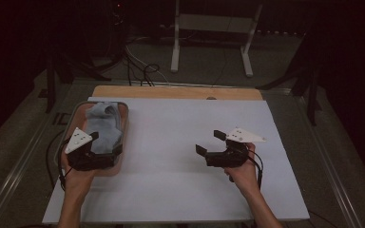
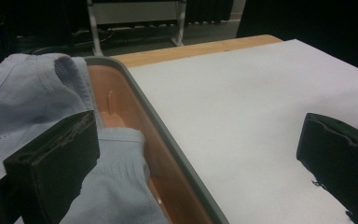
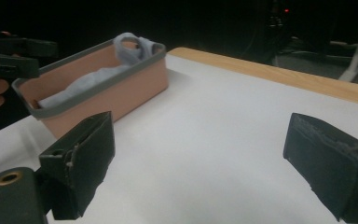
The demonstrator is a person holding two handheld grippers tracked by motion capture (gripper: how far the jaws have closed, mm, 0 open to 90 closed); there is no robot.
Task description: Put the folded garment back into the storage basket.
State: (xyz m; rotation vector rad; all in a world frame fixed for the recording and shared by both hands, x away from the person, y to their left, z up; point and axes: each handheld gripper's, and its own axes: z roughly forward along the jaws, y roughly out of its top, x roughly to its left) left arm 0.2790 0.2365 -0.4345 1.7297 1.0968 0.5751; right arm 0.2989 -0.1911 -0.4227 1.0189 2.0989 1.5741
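A salmon-coloured bin with a grey rim stands at the left of the white table top. Light blue cloth lies bunched inside it, partly hanging over the far rim. My left gripper is at the bin's near end and is open. In the left gripper view, one jaw rests over the cloth and the other is outside the bin's rim, above the table. My right gripper is open over bare table right of centre, holding nothing. The right gripper view has the bin and cloth at its far left.
A white sheet covers the table, with a wooden strip along its far edge. Beyond it on the floor are a white stand and dark cables. Dark surroundings flank the table.
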